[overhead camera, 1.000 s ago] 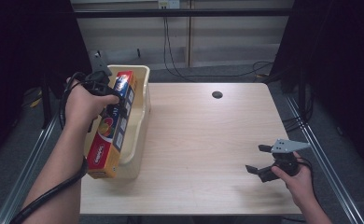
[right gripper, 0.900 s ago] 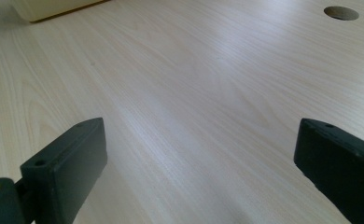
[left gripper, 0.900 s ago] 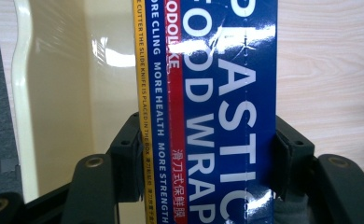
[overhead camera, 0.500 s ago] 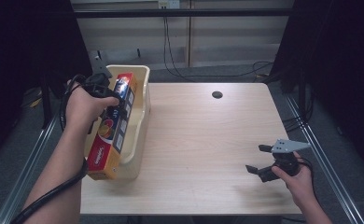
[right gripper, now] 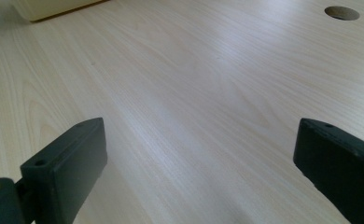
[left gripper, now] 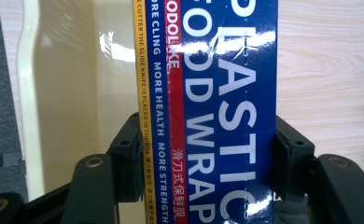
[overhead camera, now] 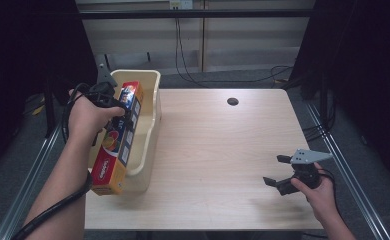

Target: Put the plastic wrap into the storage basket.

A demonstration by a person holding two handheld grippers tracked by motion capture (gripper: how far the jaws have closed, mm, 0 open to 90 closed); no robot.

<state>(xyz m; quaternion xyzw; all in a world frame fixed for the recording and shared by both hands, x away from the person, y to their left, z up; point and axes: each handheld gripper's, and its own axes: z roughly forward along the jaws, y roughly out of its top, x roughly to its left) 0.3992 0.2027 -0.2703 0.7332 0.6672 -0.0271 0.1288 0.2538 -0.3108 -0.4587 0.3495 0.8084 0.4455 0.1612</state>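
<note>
1. Over the cream bin point(overhead camera: 150, 131) at the surface's left edge, the left hand-held gripper point(overhead camera: 114, 104) pinches the plastic-wrap box point(overhead camera: 117, 145) across its width, one end tilted inside.
2. Right hand-held gripper point(overhead camera: 279, 172) waits spread, well apart.

light wood tabletop point(overhead camera: 208, 150) we're working at, round cable hole point(overhead camera: 232, 101) near its far edge, cream plastic bin point(overhead camera: 150, 120) sitting along our left edge
</note>
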